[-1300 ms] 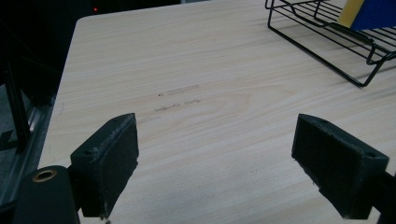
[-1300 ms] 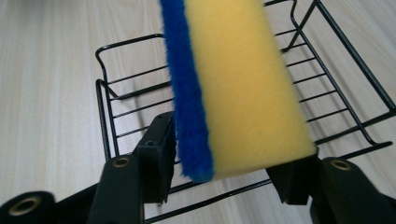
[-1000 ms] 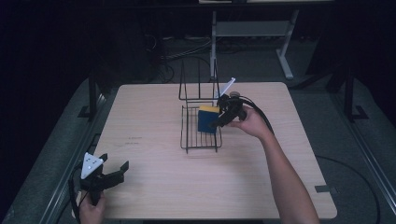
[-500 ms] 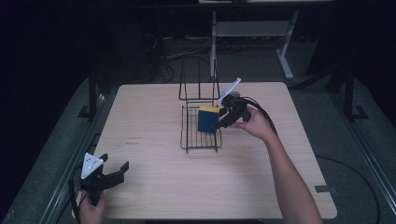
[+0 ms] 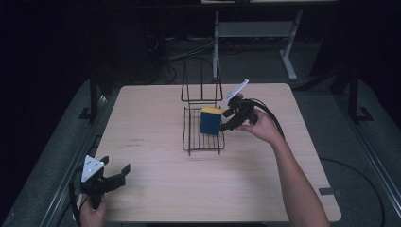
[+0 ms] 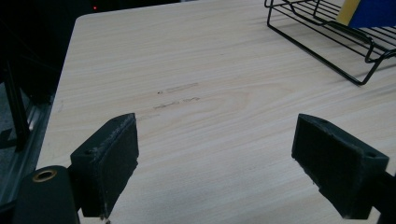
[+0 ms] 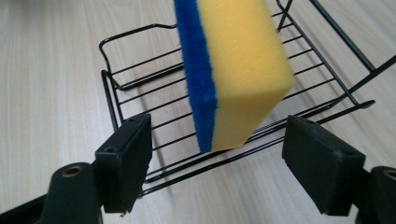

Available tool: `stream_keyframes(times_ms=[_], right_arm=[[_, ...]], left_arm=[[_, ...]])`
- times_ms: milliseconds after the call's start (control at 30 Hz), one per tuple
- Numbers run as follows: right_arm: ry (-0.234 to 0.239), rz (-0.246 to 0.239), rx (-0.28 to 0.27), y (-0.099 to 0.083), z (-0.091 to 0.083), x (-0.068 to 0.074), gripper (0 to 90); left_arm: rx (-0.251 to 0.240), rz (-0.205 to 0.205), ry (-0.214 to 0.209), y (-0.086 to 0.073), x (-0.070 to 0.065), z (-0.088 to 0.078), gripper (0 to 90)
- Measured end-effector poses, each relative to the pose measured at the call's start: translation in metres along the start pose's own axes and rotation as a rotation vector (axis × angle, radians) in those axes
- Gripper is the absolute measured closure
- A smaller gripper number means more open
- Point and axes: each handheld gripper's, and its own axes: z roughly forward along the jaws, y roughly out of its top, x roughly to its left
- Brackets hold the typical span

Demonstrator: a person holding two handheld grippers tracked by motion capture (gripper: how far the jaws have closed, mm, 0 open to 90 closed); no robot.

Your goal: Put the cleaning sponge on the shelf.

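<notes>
Standing on edge inside the black wire rack (image 5: 203, 137), the yellow foam sponge with a blue scouring face (image 5: 210, 121) rests near the rack's right side. The right gripper (image 5: 226, 122) sits just beside it at the rack's right edge, and its jaws have just been opening. In the right gripper view the sponge (image 7: 233, 70) sits beyond and between the two black pads (image 7: 126, 158), which stand wide on either side without pressing on it, so the jaws are released. The sponge is a thick rectangular block: its yellow body looks smooth and soft, its thin blue layer rough and fibrous. The rack (image 7: 140, 93) is made of thin black rods, with parallel bars as a floor, a low rail around the rim, and a taller loop frame at the far end.

The left gripper (image 5: 112, 177) hovers near the front left corner of the pale wood-grain surface (image 5: 156, 118), well apart from the rack. Its jaws are spread wide with nothing between them, and bare surface (image 6: 210, 116) shows beneath them.
</notes>
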Motion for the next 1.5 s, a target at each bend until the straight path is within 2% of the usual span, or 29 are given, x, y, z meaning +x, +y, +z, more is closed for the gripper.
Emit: stream_keyframes(times_ms=[67, 133, 267, 567, 667, 1267, 1500], right_arm=[[-0.005, -0.003, 0.001, -0.002, -0.001, 0.002, 23.4], [-0.008, 0.013, 0.008, -0.004, -0.001, 0.004, 21.5], [-0.016, 0.012, 0.022, -0.007, -0.002, 0.006, 21.1], [-0.016, 0.011, 0.008, -0.018, -0.01, 0.008, 20.3], [-0.022, 0.025, 0.001, -0.023, -0.013, 0.009, 20.2], [-0.033, 0.054, 0.019, -0.043, -0.018, 0.009, 20.2], [-0.028, 0.065, 0.007, -0.049, -0.02, 0.01, 20.0]], left_arm=[[0.001, 0.012, -0.004, 0.0, -0.001, 0.0, 14.1], [-0.004, 0.013, -0.004, 0.001, -0.002, -0.001, 14.1], [-0.004, 0.008, -0.003, 0.001, -0.001, 0.001, 14.1], [0.005, 0.011, -0.006, 0.0, -0.001, 0.004, 14.1], [0.004, 0.015, -0.007, 0.0, -0.002, 0.003, 14.1], [0.005, 0.019, -0.011, 0.0, -0.002, 0.003, 14.1], [0.004, 0.016, -0.01, 0.0, -0.002, 0.003, 14.1]])
